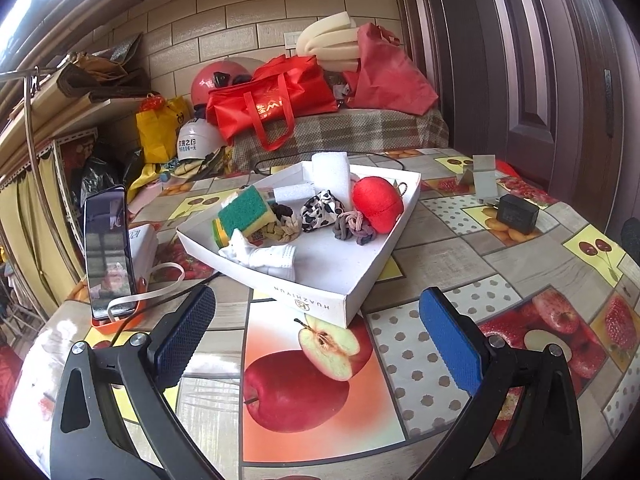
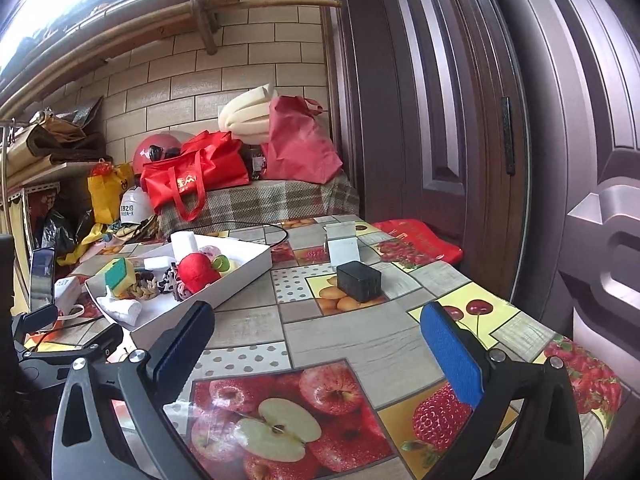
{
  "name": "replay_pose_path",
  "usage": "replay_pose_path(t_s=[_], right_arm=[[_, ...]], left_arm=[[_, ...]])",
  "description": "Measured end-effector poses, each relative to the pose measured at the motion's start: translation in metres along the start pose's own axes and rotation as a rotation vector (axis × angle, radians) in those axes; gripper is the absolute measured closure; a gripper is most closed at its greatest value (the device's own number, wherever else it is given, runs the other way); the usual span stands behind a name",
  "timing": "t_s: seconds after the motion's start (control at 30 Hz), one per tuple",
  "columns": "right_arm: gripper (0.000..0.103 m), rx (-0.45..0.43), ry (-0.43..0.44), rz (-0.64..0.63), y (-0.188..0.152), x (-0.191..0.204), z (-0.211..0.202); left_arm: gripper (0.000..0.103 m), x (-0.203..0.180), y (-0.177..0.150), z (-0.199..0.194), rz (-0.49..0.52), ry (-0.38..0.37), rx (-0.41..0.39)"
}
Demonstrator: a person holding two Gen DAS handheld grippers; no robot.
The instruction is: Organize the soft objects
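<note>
Left tongs [image 1: 316, 340]: spread wide and empty, hovering above the worktop just short of the tray's near corner; each finger carries a blue pad [image 1: 450, 344] with a fine woven-mesh grain on a black angular frame.
Right tongs [image 2: 318, 350]: also spread wide with nothing between them, over the worktop to the right of the tray; same blue textured pads [image 2: 452, 350].
Worktop [image 1: 460, 256]: covered in glossy oilcloth printed with apples, strawberries, cherries, polka dots and wood-grain squares.
Tray [image 1: 320, 304]: shallow white cardboard box lid, rectangular, set cornerwise on the worktop, printed lettering on its near wall.
Scrub sponge [image 1: 242, 212]: rectangular block, coarse green scouring face over yellow foam, tilted at the tray's left side.
White cloth [image 1: 264, 254]: soft ribbed knit, crumpled, lying in front of the sponge near the tray's front edge.
Braided piece [image 1: 282, 228]: chunky plaited fabric in beige and dark tones, just right of the sponge.
Cow-print scrunchie [image 1: 322, 212]: ruffled black-and-white fabric ring in the tray's middle.
Grey knot [image 1: 354, 230]: twisted grey and mauve fabric, touching the red ball.
Red ball [image 1: 378, 204]: round, plush, seamed, at the tray's right side.
Foam block [image 1: 330, 176]: white, porous, upright at the tray's back.
Black box [image 2: 358, 286]: matte, rectangular, on the worktop right of the tray.
Phone [image 1: 108, 252]: dark glossy slab, upright in an orange stand at the left.
</note>
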State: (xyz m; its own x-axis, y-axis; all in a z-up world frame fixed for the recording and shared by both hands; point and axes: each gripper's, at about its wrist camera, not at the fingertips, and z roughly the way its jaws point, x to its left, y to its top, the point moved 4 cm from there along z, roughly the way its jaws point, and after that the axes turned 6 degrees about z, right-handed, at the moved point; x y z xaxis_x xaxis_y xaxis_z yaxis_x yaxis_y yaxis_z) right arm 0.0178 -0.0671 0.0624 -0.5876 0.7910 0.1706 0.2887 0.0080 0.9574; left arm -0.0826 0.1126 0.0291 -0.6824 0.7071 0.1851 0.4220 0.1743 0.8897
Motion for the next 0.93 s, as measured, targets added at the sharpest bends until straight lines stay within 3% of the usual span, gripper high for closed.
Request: replay_pose_path(t_s=[0.23, 0.93], right_arm=[[0.0, -0.001, 0.002, 0.054, 0.0011, -0.0096, -0.0019], [0.0, 0.001, 0.002, 0.046, -0.0023, -0.0058, -0.0006]], left_arm=[[0.0, 0.0028, -0.0011, 0.0041, -0.019, -0.007, 0.019], [0.0, 0.0019, -0.0048, 0.0061, -0.029, -0.03, 0.027]])
